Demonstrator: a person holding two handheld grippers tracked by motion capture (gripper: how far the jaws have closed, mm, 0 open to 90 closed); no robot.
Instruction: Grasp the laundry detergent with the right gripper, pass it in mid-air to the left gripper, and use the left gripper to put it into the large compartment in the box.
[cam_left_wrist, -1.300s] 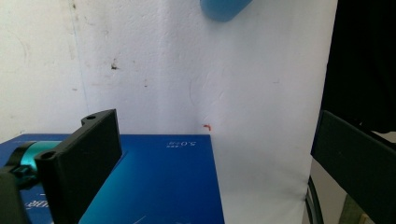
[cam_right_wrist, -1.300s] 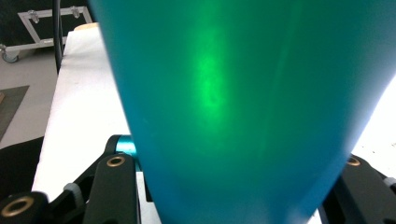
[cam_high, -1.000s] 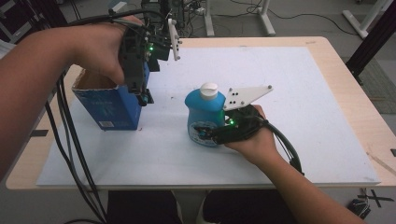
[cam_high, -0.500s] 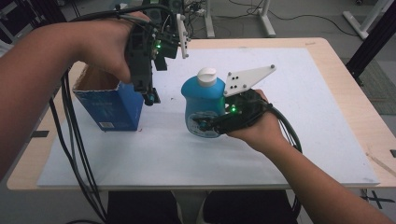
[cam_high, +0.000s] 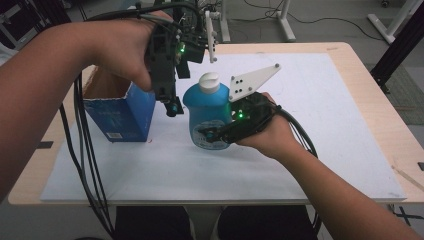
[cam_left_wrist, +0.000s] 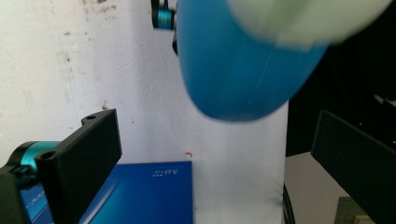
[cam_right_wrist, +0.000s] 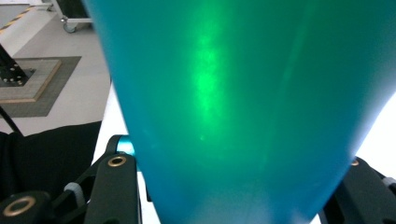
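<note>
At the middle of the high view, the right gripper (cam_high: 212, 135) has its fingers clamped on the lower body of a blue bottle with a white cap (cam_high: 207, 112), holding it upright and, as far as the picture tells, clear of the counter (cam_high: 350, 65). In the right gripper view the bottle's wall (cam_right_wrist: 243, 107) sits right up against the lens, with the black fingers (cam_right_wrist: 116, 186) pressed to it on either side at the bottom corners.

The left gripper (cam_high: 170, 102) hangs just left of the bottle, pointing down, between it and an open blue carton (cam_high: 120, 112) that stands on the white sheet (cam_high: 310, 150) at centre left. In the left gripper view its fingers (cam_left_wrist: 86, 154) are spread wide with nothing between them; the bottle's rounded shoulder (cam_left_wrist: 238, 65) and blurred cap loom above the gap, and the carton's blue face (cam_left_wrist: 144, 191) lies below.

Judging from this, the pick-up is done: the bottle is gripped and raised. What seems left is either a handover to the open left gripper or carrying the bottle across and lowering it into the carton, whose top stands open. Neither has begun; the bottle is beside the carton, not over it.
</note>
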